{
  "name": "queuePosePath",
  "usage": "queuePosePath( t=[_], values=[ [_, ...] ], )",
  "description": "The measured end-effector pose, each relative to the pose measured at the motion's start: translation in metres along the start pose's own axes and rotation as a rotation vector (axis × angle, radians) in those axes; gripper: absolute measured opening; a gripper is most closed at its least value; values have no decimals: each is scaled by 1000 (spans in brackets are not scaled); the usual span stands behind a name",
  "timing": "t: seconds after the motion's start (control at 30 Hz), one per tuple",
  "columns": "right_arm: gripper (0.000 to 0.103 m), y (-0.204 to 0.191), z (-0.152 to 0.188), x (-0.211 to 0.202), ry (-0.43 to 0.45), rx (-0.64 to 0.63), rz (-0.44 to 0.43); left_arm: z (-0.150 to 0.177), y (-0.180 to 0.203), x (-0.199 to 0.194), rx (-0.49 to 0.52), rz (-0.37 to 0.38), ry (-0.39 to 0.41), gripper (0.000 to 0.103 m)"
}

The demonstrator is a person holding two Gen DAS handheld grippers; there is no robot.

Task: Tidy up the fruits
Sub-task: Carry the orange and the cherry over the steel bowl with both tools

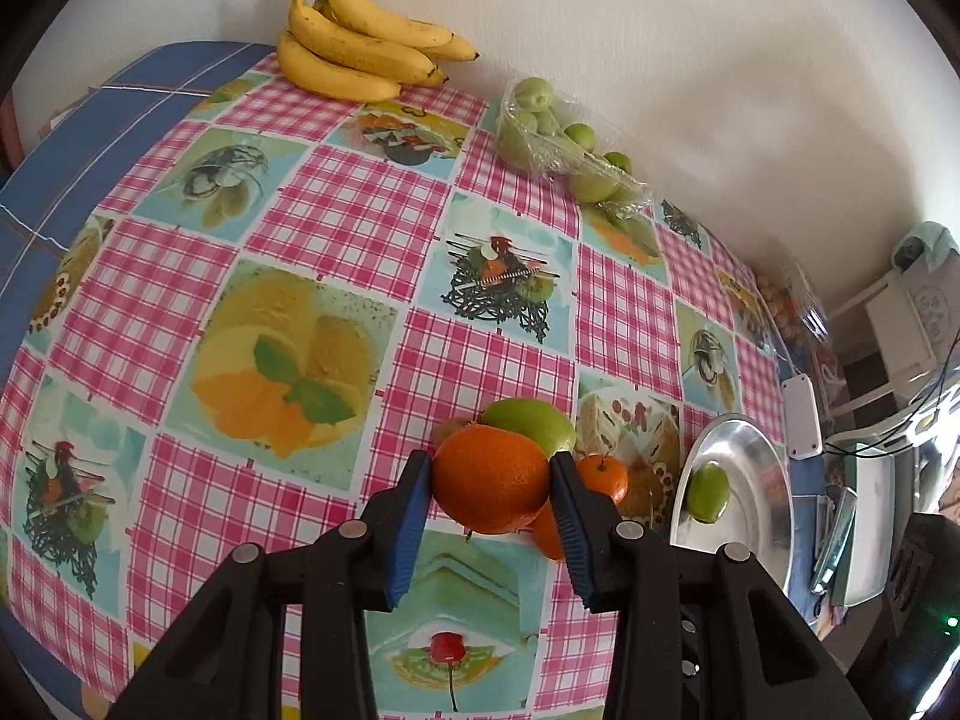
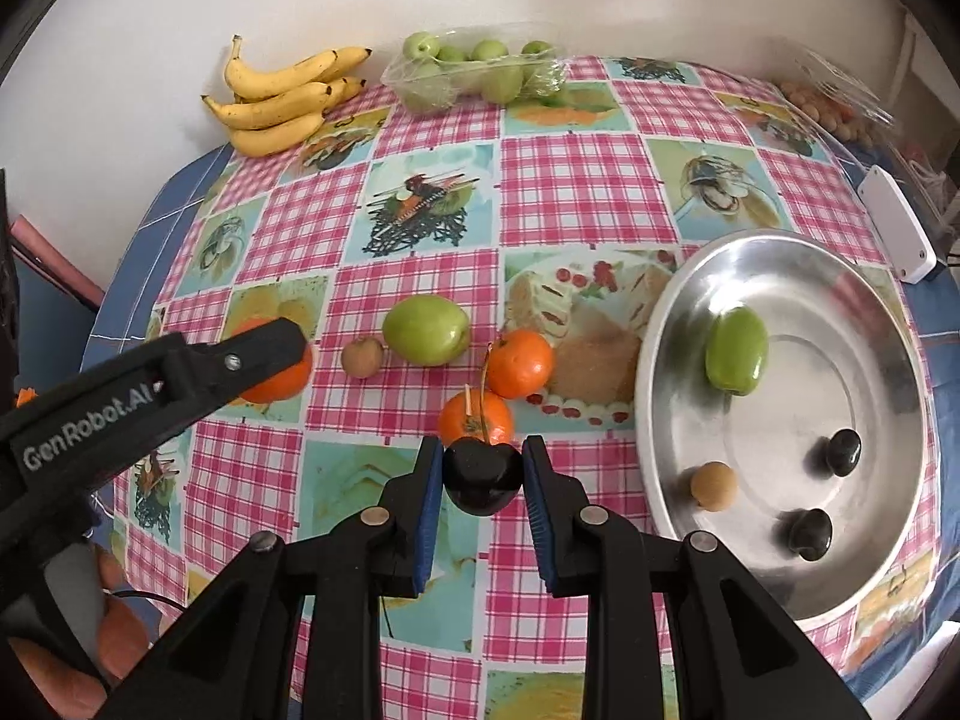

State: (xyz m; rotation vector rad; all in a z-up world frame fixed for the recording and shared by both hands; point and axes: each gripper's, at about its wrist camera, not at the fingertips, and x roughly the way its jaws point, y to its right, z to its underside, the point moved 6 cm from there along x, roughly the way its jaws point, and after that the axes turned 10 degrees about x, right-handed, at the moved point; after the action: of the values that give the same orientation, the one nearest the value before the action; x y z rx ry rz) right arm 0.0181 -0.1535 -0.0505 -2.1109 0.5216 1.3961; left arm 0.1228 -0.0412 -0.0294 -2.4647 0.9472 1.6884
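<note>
A mandarin (image 1: 492, 480) is clamped between the blue-padded fingers of the left gripper (image 1: 491, 483) and is held above the checked tablecloth (image 1: 336, 222). In the right wrist view the same gripper (image 2: 264, 354) is seen from the side, well to the left of the steel bowl (image 2: 678, 324), with the orange fruit (image 2: 282, 381) showing partly under its fingers.

A dark cherry (image 2: 482, 474) is gripped between the fingers of the right gripper (image 2: 482, 471), just left of the bowl's near rim; its stem is seen rising in front of the mandarin behind it.

Inside the bowl, a green fruit (image 2: 737, 357) lies toward the far side, and a small tan round fruit (image 2: 712, 484) and two more dark cherries (image 2: 840, 450) (image 2: 810, 533) lie toward the near side.

Left of the bowl on the cloth, two mandarins (image 2: 521, 362) (image 2: 474, 417) lie close together; farther left a large green fruit (image 2: 426, 330) and a small brown fruit (image 2: 362, 357) lie just beside each other.

Beyond the bowl, against the wall, a bunch of bananas (image 2: 282, 99) and a clear tray of green fruits (image 2: 474, 75) are set side by side.
</note>
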Motion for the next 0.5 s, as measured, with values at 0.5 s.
queuePosePath(
  t=[0.5],
  values=[
    [28, 30, -3, 0, -19, 50, 35, 5, 14, 7, 8, -1, -11, 42]
  ],
)
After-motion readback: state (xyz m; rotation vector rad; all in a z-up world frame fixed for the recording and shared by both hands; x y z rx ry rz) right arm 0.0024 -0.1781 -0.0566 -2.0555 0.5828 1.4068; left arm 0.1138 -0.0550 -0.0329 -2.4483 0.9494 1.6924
